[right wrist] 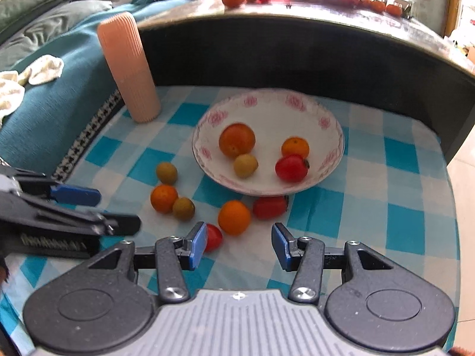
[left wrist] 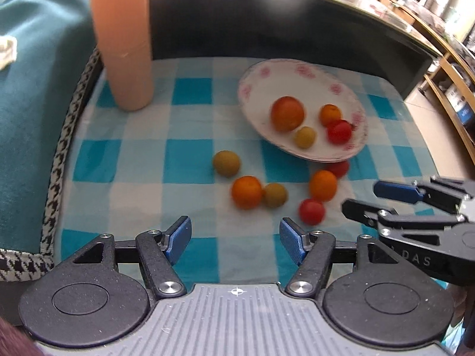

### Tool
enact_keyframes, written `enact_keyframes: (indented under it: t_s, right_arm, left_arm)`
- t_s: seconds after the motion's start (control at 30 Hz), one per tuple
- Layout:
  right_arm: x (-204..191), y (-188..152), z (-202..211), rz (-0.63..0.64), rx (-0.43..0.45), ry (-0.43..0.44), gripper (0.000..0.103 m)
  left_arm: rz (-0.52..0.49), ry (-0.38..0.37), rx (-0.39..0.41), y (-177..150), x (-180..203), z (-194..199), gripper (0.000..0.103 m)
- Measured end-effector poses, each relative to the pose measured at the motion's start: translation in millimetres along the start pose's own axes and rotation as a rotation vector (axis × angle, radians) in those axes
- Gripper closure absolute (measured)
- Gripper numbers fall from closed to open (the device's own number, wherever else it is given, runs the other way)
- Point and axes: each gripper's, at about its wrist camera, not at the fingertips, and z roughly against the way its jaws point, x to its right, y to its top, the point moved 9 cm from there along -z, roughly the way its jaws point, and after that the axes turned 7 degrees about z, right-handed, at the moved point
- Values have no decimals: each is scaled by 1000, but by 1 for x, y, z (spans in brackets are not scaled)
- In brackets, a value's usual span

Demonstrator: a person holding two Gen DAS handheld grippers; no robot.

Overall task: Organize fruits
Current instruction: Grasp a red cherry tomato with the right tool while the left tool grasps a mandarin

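Both claws hang over the checked cloth (right wrist: 386, 178), the left claw (left wrist: 236, 241) and right claw (right wrist: 239, 244) each spread apart, gripping nothing. Four fruits sit in the flowered plate (right wrist: 267, 109); six more lie loose just before its near rim (bare cloth on the right). A ribbed cylinder (right wrist: 127, 65) stands at the back-left corner.

A table covered by a blue-and-white checked cloth (right wrist: 371, 178) carries a floral-rimmed white bowl (right wrist: 267, 109), a tall ribbed peach cylinder (right wrist: 127, 68), and six loose fruits (right wrist: 234, 216) just in front of the bowl.
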Motion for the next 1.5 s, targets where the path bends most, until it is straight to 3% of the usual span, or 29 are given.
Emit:
enact_keyframes:
  t_s: [0.33, 0.63, 0.83, 0.93, 1.1, 1.37, 1.5]
  right_arm:
    - [-9, -12, -18, -34, -33, 55, 43]
    - [-19, -17, -35, -36, -46, 103, 43]
    - [-22, -11, -42, -46, 4, 122, 43]
    - [-28, -10, -45, -4, 21, 106, 45]
    - [-26, -11, -44, 20, 32, 76, 63]
    - [-17, -19, -37, -32, 2, 104, 63]
    - [-17, -25, -31, -59, -27, 136, 63]
  left_arm:
    - [66, -6, -35, 5, -17, -7, 29]
    - [59, -23, -26, 10, -16, -7, 28]
    - [71, -27, -25, 12, -18, -10, 27]
    - [42, -17, -27, 9, -15, -14, 27]
    - [-63, -13, 1, 3, -2, -20, 31]
    - [-214, -39, 70, 7, 13, -34, 47]
    - [-239, -54, 68, 10, 16, -46, 53]
